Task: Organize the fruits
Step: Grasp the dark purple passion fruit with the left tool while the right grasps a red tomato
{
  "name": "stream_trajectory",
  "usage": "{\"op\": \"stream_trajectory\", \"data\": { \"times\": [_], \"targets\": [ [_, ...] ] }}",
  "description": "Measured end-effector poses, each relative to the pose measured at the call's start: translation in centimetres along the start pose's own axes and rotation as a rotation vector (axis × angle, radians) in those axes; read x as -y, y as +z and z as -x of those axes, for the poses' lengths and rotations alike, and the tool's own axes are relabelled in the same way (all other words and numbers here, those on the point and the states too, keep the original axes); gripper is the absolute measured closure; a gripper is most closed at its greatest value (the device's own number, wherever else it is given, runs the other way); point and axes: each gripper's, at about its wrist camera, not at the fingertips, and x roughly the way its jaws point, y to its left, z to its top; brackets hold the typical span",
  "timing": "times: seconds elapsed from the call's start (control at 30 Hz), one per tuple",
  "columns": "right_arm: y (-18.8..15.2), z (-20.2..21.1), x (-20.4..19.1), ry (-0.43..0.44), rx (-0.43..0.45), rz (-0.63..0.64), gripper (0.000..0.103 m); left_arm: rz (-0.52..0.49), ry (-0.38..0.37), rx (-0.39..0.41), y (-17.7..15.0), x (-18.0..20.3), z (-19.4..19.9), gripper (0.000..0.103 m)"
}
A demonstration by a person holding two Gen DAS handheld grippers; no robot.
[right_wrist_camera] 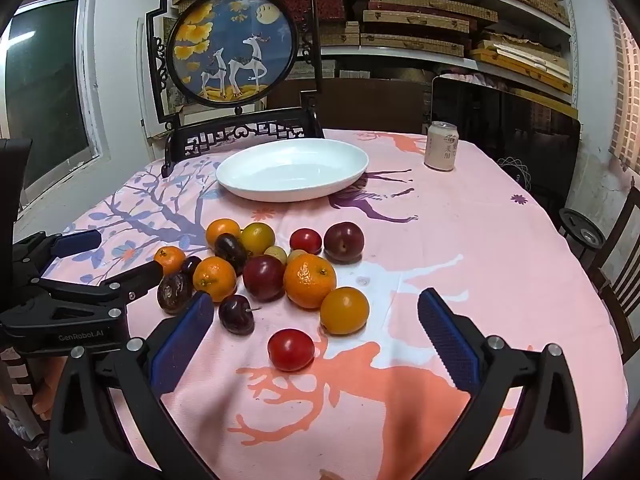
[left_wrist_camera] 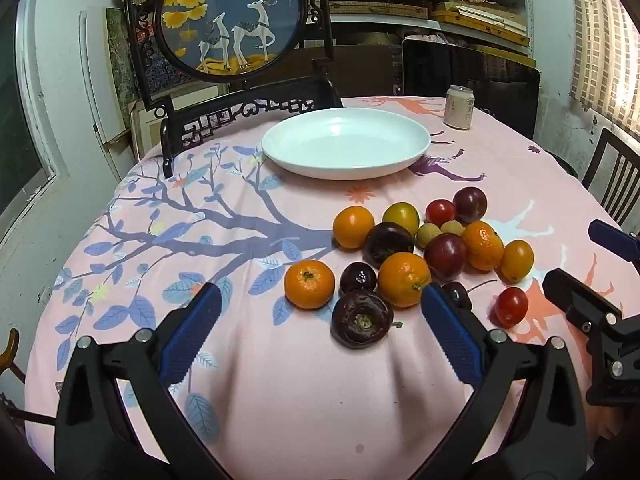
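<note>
Several fruits lie in a loose heap on the pink tablecloth: tangerines (left_wrist_camera: 309,284), dark purple passion fruits (left_wrist_camera: 361,319), plums (right_wrist_camera: 343,241), red tomatoes (right_wrist_camera: 290,349) and small lychees (left_wrist_camera: 428,234). An empty white plate (left_wrist_camera: 346,142) (right_wrist_camera: 292,169) sits beyond the heap. My left gripper (left_wrist_camera: 320,306) hovers open just in front of the heap, nothing between its blue pads. My right gripper (right_wrist_camera: 316,312) is open too, with a red tomato and a yellow-orange fruit (right_wrist_camera: 344,310) lying on the cloth between its fingers, untouched. Each gripper shows at the edge of the other's view.
A pale drink can (left_wrist_camera: 459,107) (right_wrist_camera: 441,145) stands at the back right of the table. A dark carved stand with a round deer picture (left_wrist_camera: 230,16) rises behind the plate. Chairs (left_wrist_camera: 612,176) flank the right edge. Shelves with boxes fill the back wall.
</note>
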Motion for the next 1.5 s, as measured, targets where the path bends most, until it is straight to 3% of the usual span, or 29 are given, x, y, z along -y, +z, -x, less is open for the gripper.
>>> {"op": "stream_trajectory", "data": {
  "times": [0.1,0.37,0.6,0.7,0.83,0.9,1.17,1.27,1.47,1.5],
  "targets": [
    [-0.1,0.2,0.0,0.002,-0.004,-0.001,0.001,0.001,0.007,-0.003,0.0,0.0,-0.1,0.002],
    [-0.3,-1.6,0.5,0.06,-0.113,-0.028,0.001,0.027,0.002,-0.038,-0.3,-0.6,-0.7,0.002],
    [-1.2,-1.4,0.8,0.1,-0.124,-0.04,0.001,0.019,-0.033,-0.09,-1.1,-1.1,-1.3,0.002],
    [-2.0,-0.9,1.3,0.17,-0.136,-0.067,0.002,0.015,-0.035,-0.11,-1.8,-1.1,-1.4,0.002],
    [-2.3,-1.5,1.3,0.209,-0.181,-0.081,0.017,0.02,-0.021,-0.137,-2.5,-1.6,-1.6,0.002],
    [-2.4,-2.1,1.1,0.223,-0.21,-0.078,0.031,0.027,-0.033,-0.138,-2.6,-1.9,-1.5,0.002],
    [-1.9,-3.1,0.2,0.218,-0.24,-0.034,0.033,-0.024,-0.096,-0.167,-2.6,-1.0,-2.2,0.002],
    [-1.9,-4.7,-0.1,0.252,-0.319,-0.036,0.046,-0.06,-0.118,-0.154,-2.4,-0.1,-2.1,0.004],
    [-1.8,-5.7,0.8,0.246,-0.338,-0.076,0.048,-0.12,-0.141,-0.177,-1.5,1.2,-3.4,0.022],
    [-1.9,-5.8,0.9,0.247,-0.343,-0.081,0.053,-0.13,-0.144,-0.186,-1.3,1.4,-3.9,0.026]
  ]
}}
